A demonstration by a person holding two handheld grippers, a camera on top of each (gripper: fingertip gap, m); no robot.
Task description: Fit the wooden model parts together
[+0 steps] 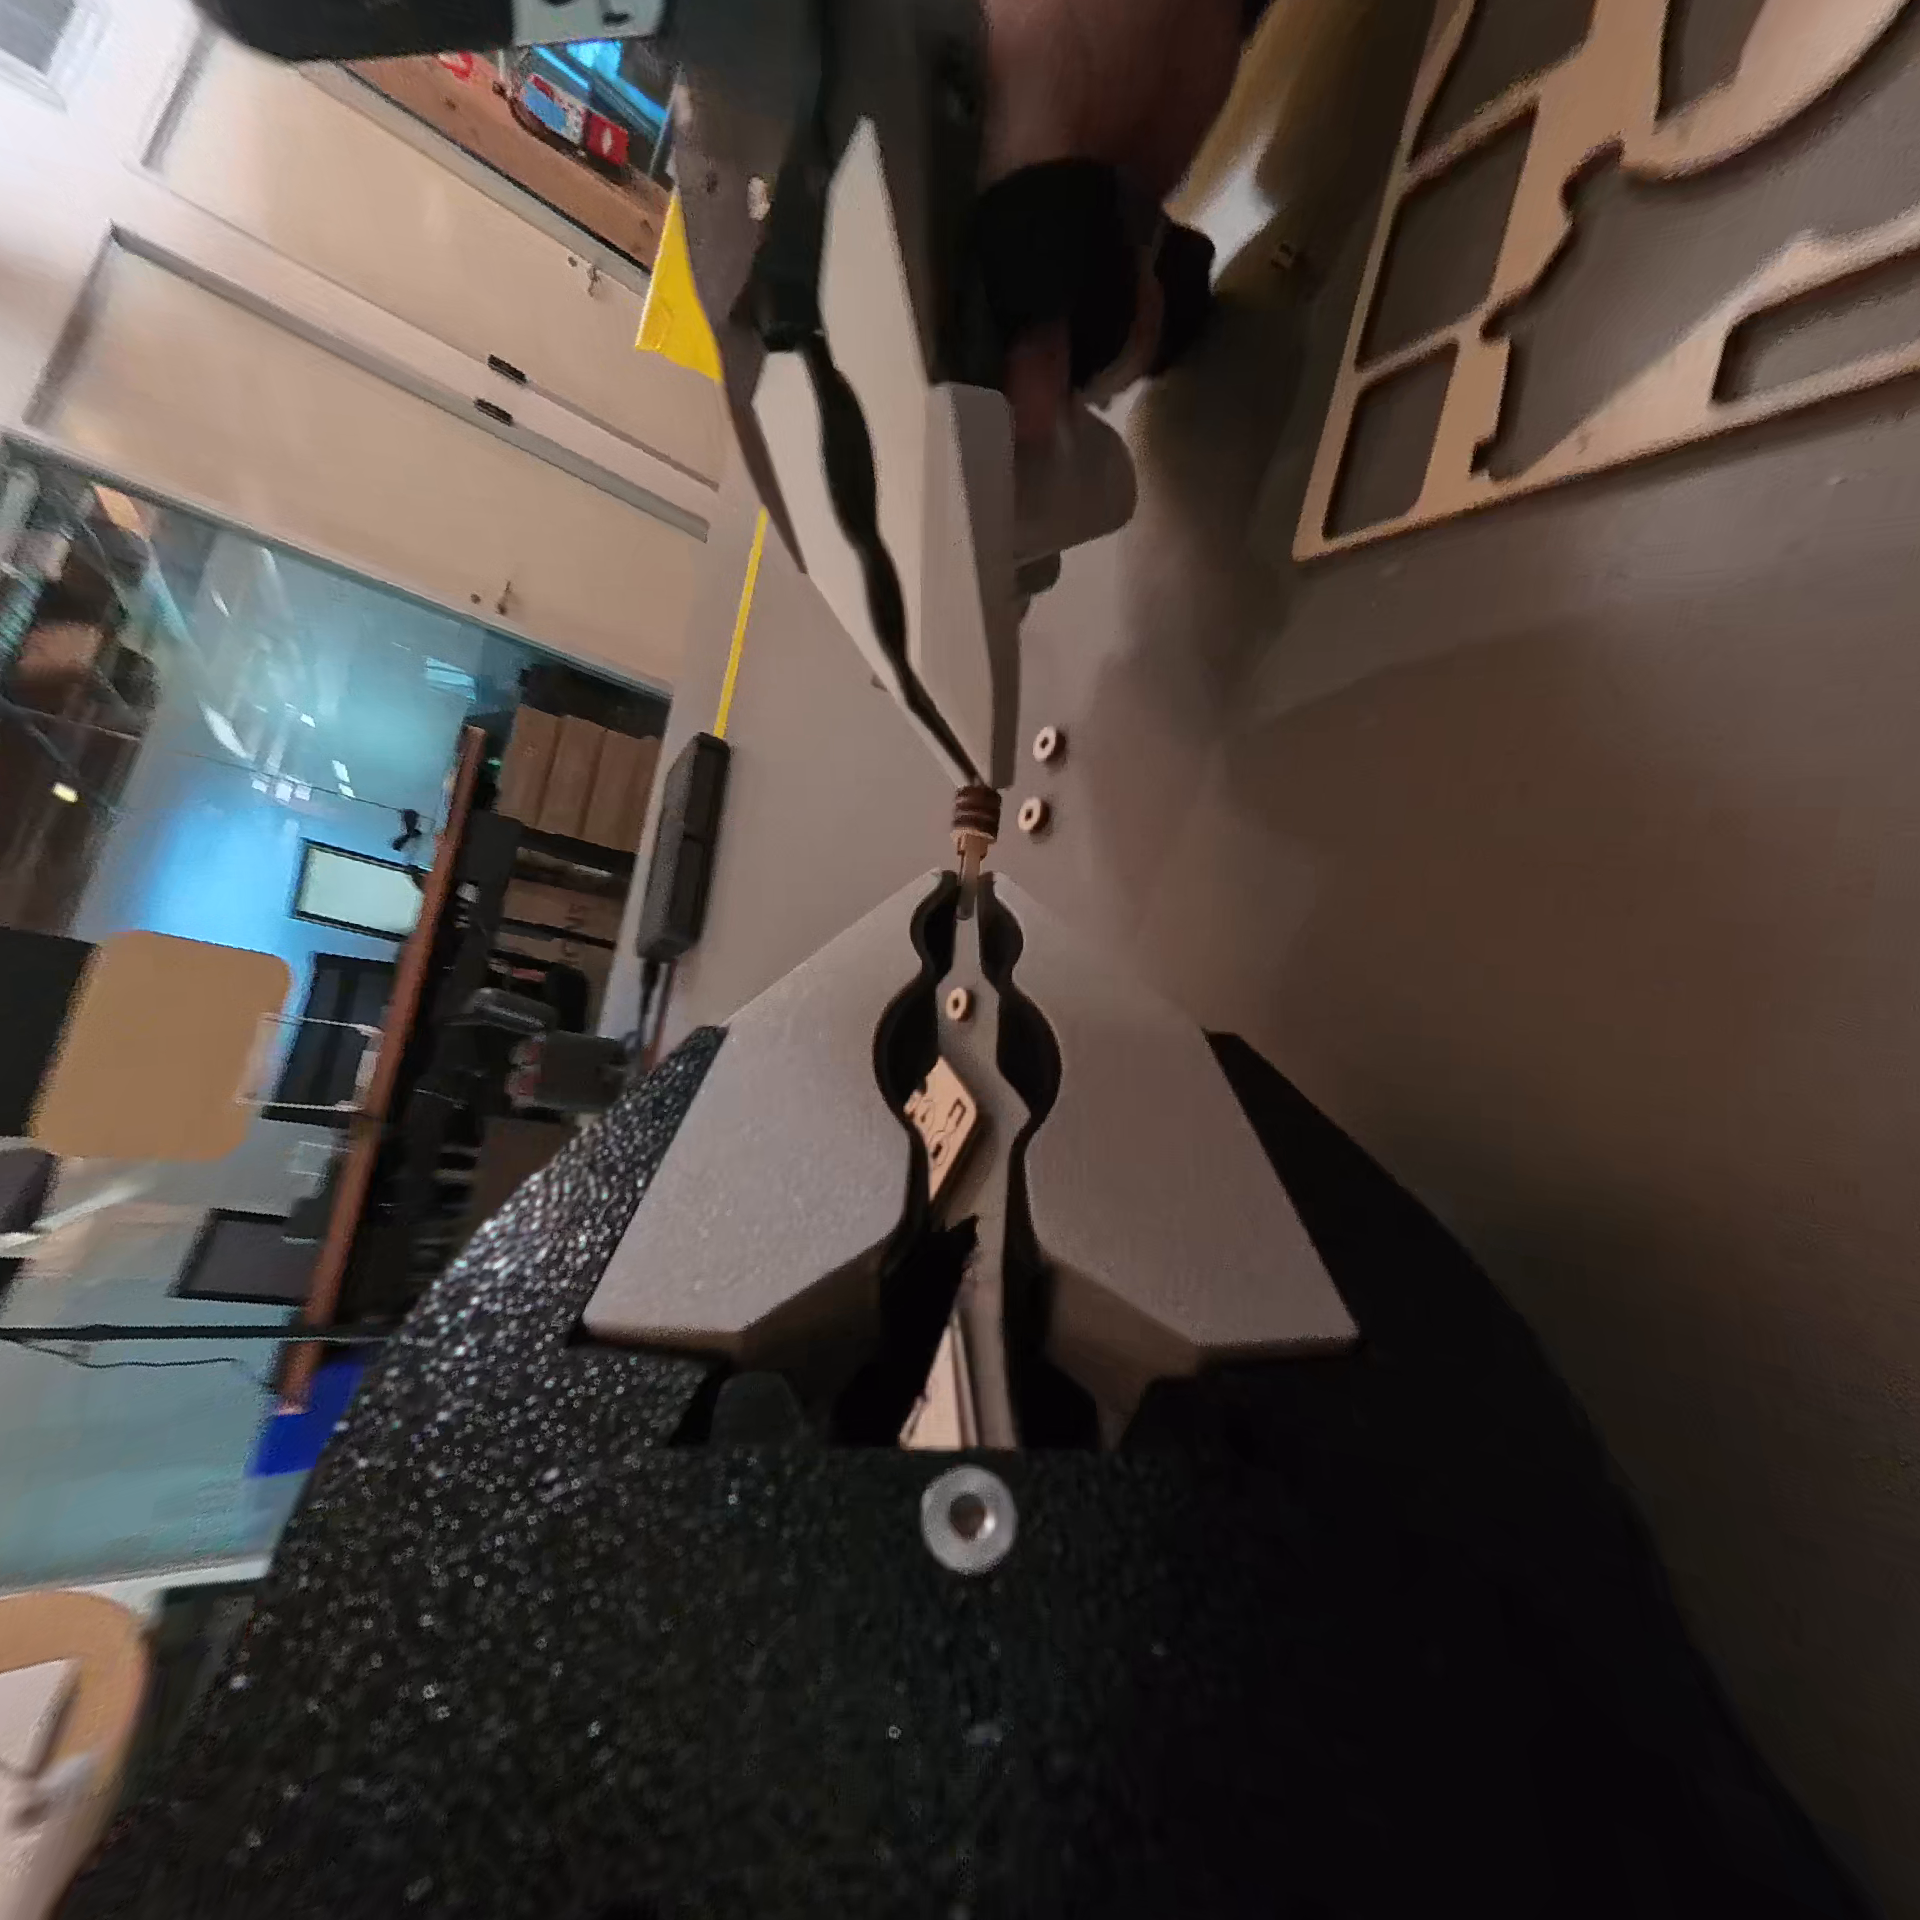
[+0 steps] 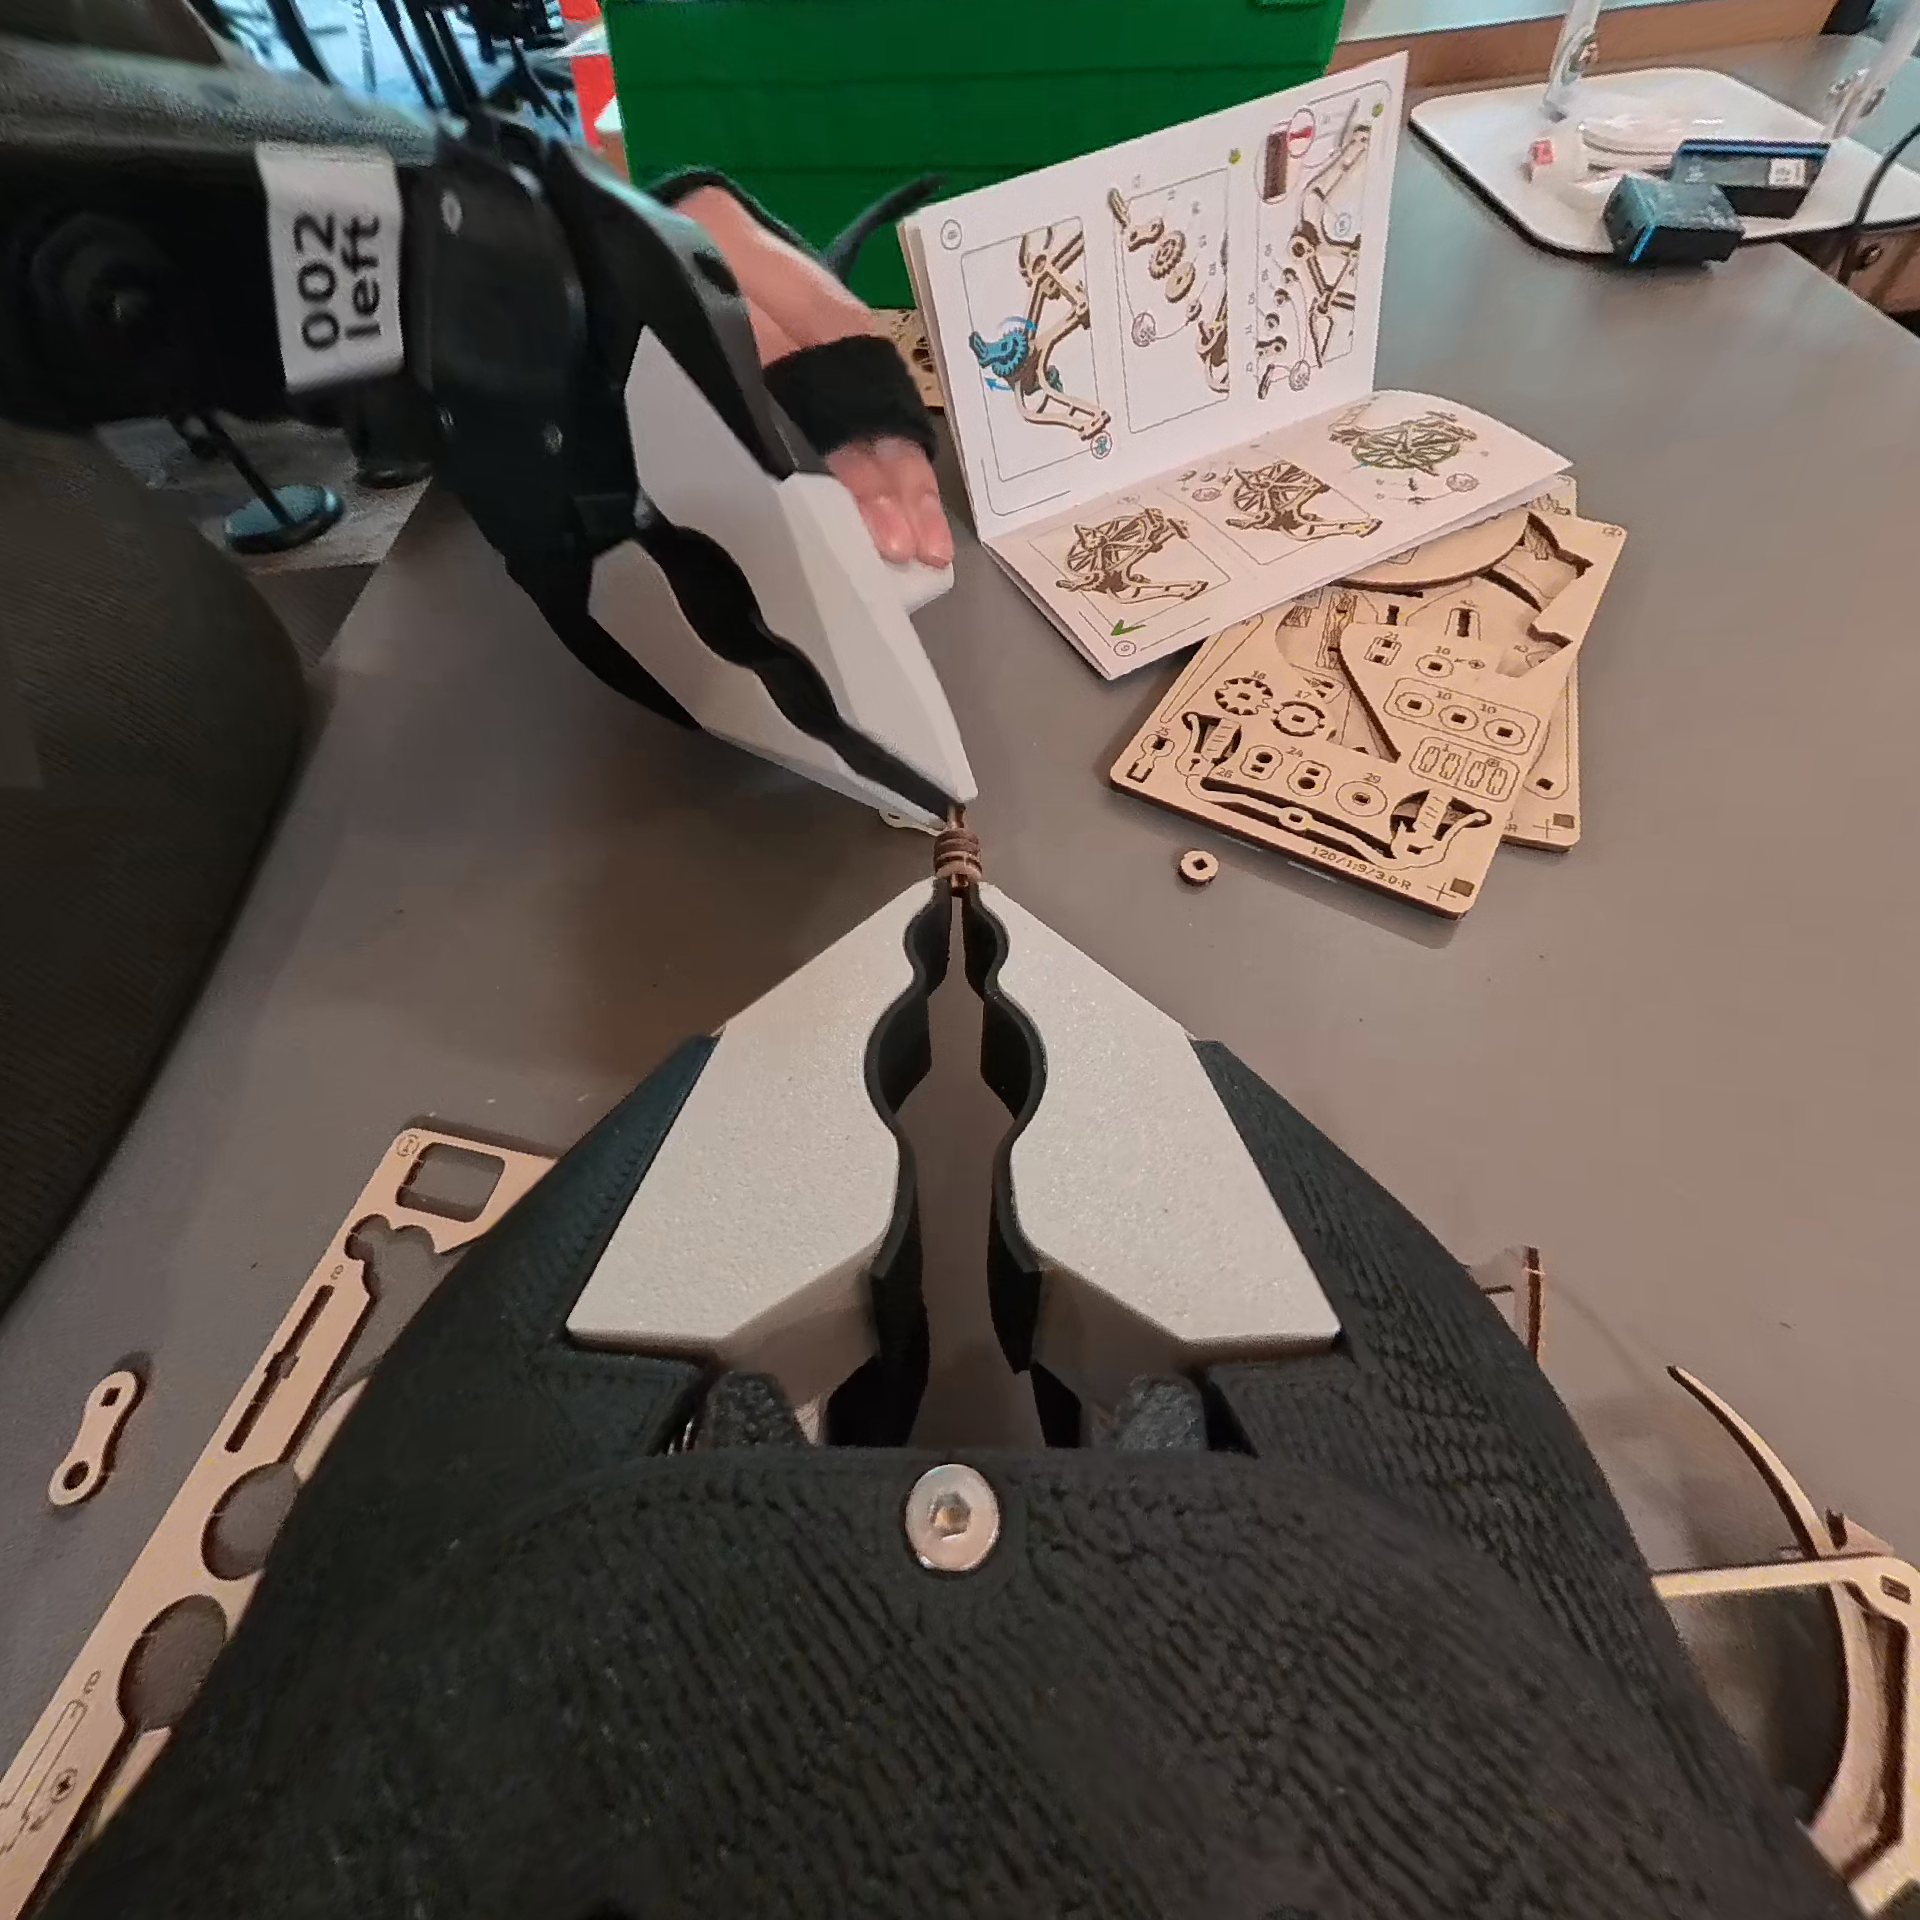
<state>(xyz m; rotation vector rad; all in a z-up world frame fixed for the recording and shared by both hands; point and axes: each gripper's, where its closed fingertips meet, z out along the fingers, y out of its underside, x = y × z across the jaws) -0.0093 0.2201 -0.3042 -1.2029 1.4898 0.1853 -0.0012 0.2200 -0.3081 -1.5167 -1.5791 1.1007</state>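
Note:
A thin wooden pin carries a small stack of brown wooden discs (image 1: 977, 821), also seen in the right wrist view (image 2: 957, 852). My left gripper (image 1: 967, 885) is shut on one end of the pin. My right gripper (image 2: 956, 891) is shut on the other end. The two grippers meet tip to tip above the grey table (image 2: 1558, 1039), with only the disc stack between them. The right gripper (image 1: 982, 774) comes in from the top of the left wrist view. The left gripper (image 2: 951, 810) comes in from the upper left of the right wrist view.
Loose wooden washers (image 1: 1044, 741) (image 2: 1198, 865) lie near the tips. Stacked part sheets (image 2: 1351, 769) and an open instruction booklet (image 2: 1195, 364) lie far right. An emptied sheet frame (image 2: 260, 1403), a small link (image 2: 94, 1434), a curved wheel part (image 2: 1849, 1662) and a green box (image 2: 966, 125) stand around.

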